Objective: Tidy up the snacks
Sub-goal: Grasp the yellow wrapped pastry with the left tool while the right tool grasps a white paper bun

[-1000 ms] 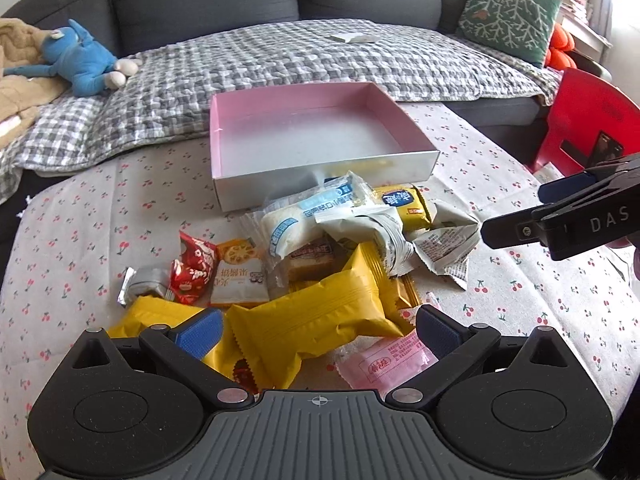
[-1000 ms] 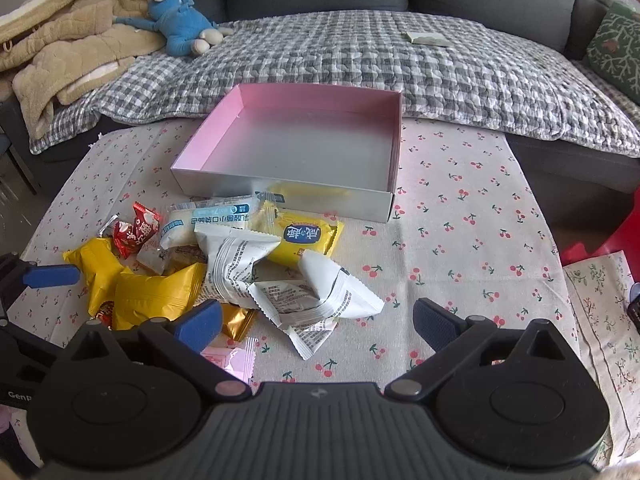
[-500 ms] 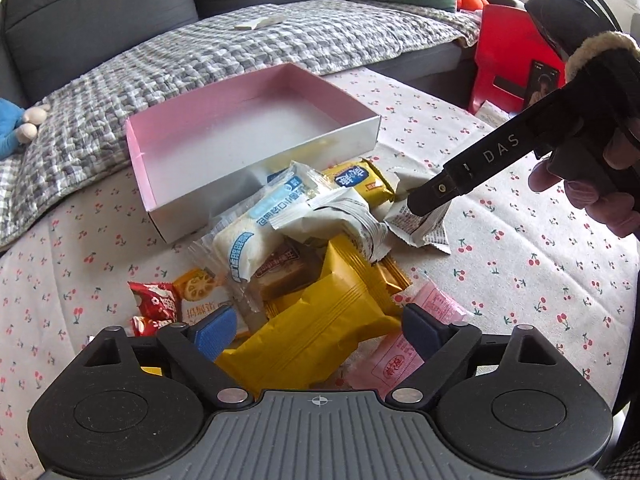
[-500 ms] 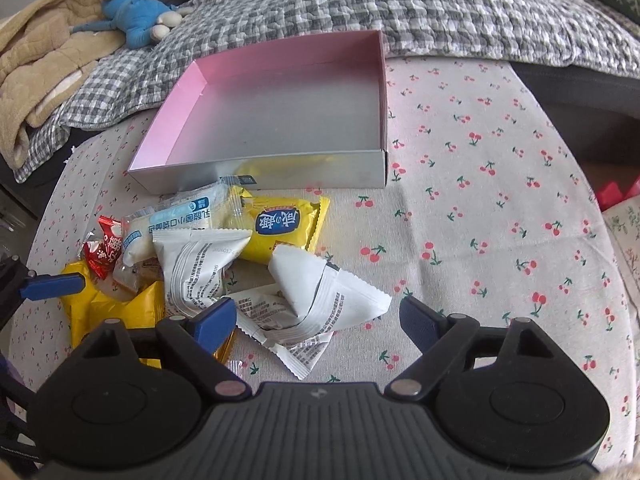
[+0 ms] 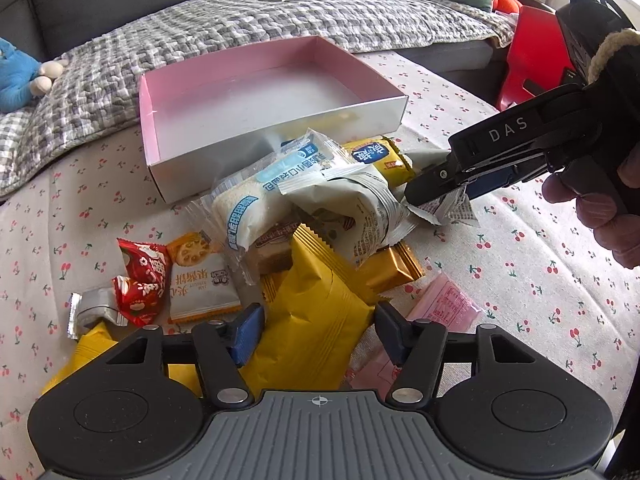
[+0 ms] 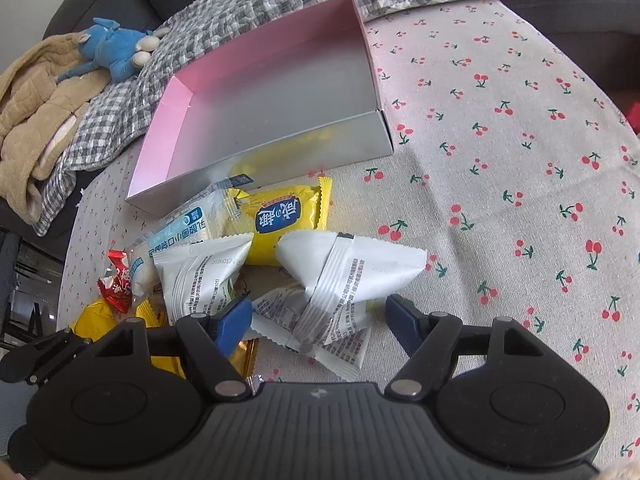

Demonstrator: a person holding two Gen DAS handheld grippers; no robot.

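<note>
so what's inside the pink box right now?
Nothing: the pink box shows a bare grey floor and pink inner walls in both views. The snacks all lie in front of it on the tablecloth. Its near wall hides only a thin floor strip.

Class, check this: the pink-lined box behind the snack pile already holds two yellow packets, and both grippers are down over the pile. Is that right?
Not quite. The pink-lined box holds nothing; the right wrist view shows its bare floor. Every packet lies outside it in the snack pile. The rest stands.

Heaped snack packets (image 5: pixel 320 216) before empty pink box (image 5: pixel 256 92)
</note>
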